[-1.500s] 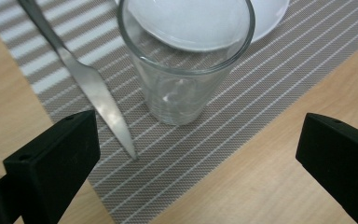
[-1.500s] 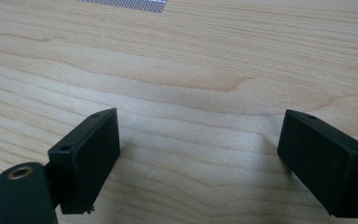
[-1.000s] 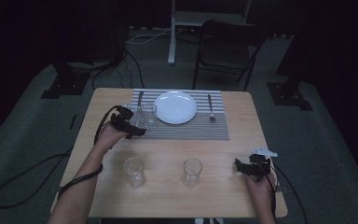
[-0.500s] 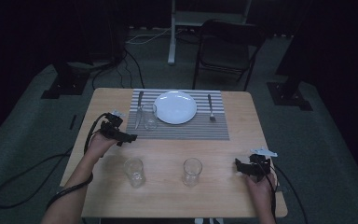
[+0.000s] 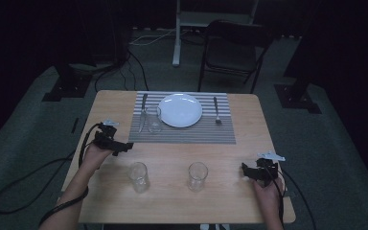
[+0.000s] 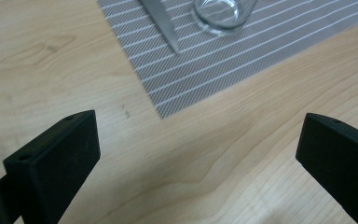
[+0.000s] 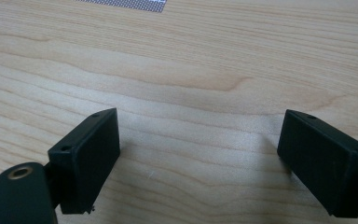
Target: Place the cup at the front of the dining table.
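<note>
Both jaws stand released and empty: our left gripper (image 5: 109,142) hovers near the worktop's (image 5: 230,201) left edge, our right gripper (image 5: 261,171) near its right edge. Two glasses wait by the near edge, one (image 5: 138,177) left, one (image 5: 197,176) right; a third glass (image 5: 154,119) stands on the striped placemat (image 5: 191,134) beside the knife (image 5: 143,111). We judge a level, wide approach best; bare wood between grippers and glasses gives room.

Bare wood on the desk (image 5: 230,158) runs in a wide band between the striped placemat (image 5: 187,134) and the front edge. Two empty glasses (image 5: 138,176) (image 5: 197,175) stand in that band, well apart, with open wood between them. On the placemat, a third glass (image 5: 153,119) stands just beside a knife (image 5: 143,111), close to a white plate (image 5: 180,109).
</note>
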The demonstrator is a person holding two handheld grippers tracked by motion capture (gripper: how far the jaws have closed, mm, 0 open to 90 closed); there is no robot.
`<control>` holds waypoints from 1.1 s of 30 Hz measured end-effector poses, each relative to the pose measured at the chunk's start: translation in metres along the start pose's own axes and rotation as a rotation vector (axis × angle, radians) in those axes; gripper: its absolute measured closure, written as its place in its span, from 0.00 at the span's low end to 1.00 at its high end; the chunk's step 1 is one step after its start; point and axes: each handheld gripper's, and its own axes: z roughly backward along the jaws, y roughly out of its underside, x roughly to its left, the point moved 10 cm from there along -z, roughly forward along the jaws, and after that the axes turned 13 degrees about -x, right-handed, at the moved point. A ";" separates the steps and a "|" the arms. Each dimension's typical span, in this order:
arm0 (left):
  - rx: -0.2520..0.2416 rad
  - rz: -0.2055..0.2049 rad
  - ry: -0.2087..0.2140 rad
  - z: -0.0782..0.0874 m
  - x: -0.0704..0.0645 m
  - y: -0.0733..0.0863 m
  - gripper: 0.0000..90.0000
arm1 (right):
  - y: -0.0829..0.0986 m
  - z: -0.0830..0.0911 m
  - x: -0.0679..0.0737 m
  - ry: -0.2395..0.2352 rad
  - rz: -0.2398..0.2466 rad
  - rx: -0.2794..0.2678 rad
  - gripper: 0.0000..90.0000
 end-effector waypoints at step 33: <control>-0.093 0.030 -0.203 0.059 0.038 0.083 0.00 | 0.000 0.000 0.000 0.000 0.000 0.000 0.14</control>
